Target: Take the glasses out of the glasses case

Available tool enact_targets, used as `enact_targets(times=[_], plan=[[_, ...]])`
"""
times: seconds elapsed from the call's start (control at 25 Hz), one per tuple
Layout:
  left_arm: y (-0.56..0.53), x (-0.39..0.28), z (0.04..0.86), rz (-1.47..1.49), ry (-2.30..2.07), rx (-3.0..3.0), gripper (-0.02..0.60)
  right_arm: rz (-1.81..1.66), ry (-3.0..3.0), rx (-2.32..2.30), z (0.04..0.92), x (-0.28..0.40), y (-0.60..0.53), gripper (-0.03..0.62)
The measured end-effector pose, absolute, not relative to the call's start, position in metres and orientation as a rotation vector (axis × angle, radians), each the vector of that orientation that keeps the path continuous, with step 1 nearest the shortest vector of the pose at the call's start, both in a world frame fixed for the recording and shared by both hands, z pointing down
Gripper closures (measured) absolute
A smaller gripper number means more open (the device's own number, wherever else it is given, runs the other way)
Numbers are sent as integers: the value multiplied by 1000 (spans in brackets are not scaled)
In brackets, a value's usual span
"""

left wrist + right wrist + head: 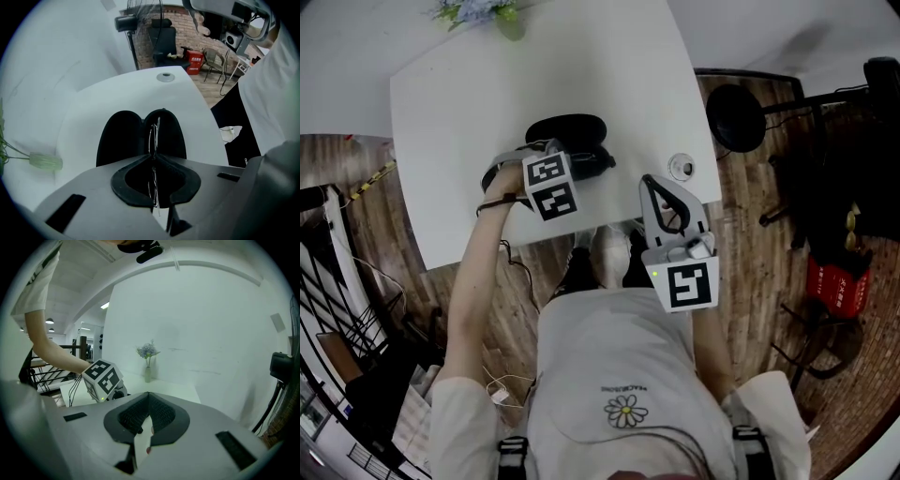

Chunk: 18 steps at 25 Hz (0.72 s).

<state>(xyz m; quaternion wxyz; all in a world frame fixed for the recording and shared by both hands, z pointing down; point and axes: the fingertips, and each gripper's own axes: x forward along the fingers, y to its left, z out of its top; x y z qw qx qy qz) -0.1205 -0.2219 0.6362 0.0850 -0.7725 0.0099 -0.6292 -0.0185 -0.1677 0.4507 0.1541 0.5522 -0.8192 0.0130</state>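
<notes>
An open black glasses case (567,129) lies on the white table (450,103). In the left gripper view its two halves (119,136) spread out below the jaws. Thin wire-framed glasses (153,133) stand edge-on over the case's hinge. My left gripper (153,158) points steeply down and is shut on them. In the head view the left gripper (567,161) hangs over the case's near side, its marker cube hiding the glasses. My right gripper (652,183) hovers at the table's front right. It points roughly level, and in its own view (148,394) the jaws are shut with nothing in them.
A small vase of flowers (487,14) stands at the table's far edge, also visible in the right gripper view (147,373). A small round disc (681,167) lies near the right edge. Off the table to the right are a black fan (739,117), a chair and a red box (834,281).
</notes>
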Motion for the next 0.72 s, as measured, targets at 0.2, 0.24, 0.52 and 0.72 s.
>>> enact_targets(times=[0.2,0.24,0.52,0.72], plan=[[-222,-120,620,-1840,84,-2317,541,6,-2355,1595,439,-18,-170,585],[-224,-118,613,-1825,107,-2319,541,-5,-2357,1596,437,-16,-169,585],[-254,-94,524,-1616,377,-2311,541,-125,-2413,1622,408,1,-173,585],[-272,-93,439,-1397,582,-2284,541,-243,-2456,1653,373,-5,-182,585]])
